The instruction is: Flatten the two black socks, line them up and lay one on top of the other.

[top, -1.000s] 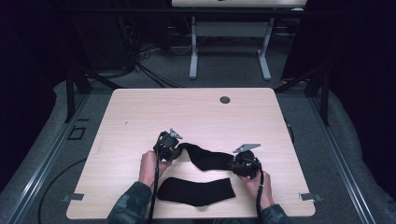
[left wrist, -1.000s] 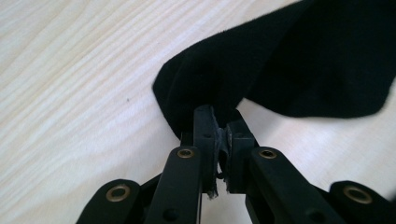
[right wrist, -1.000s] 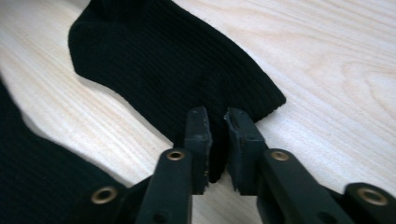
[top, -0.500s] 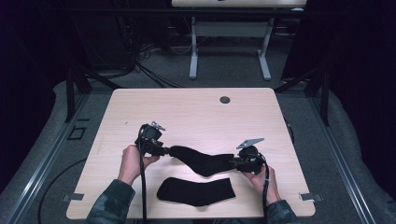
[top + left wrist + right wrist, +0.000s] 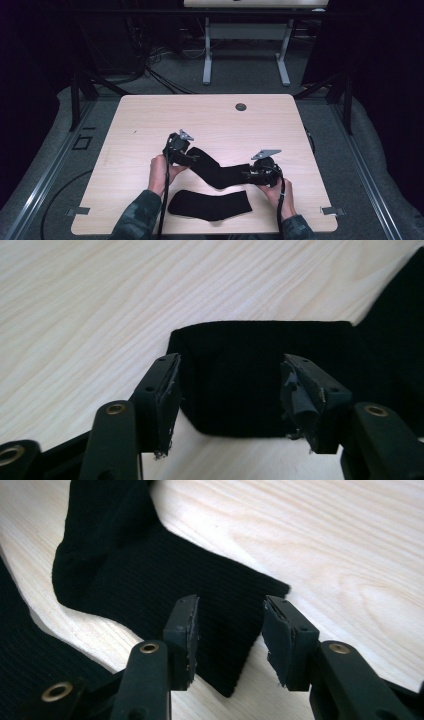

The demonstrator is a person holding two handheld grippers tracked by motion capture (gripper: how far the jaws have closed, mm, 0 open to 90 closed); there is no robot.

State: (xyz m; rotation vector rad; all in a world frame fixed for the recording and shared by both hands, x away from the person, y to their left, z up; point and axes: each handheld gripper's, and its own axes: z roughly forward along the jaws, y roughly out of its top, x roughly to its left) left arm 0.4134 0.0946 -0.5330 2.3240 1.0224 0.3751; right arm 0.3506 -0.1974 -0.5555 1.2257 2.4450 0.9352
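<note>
Bright tabletop, dark surroundings, soft focus

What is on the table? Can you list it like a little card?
table: pale wood, small round hole near far edge
bent sock: black, flat, stretched between the two tongs
flat sock: black, near front edge
left tongs: open over one sock end, just been opening
right tongs: open over the other end, just been opening
</note>
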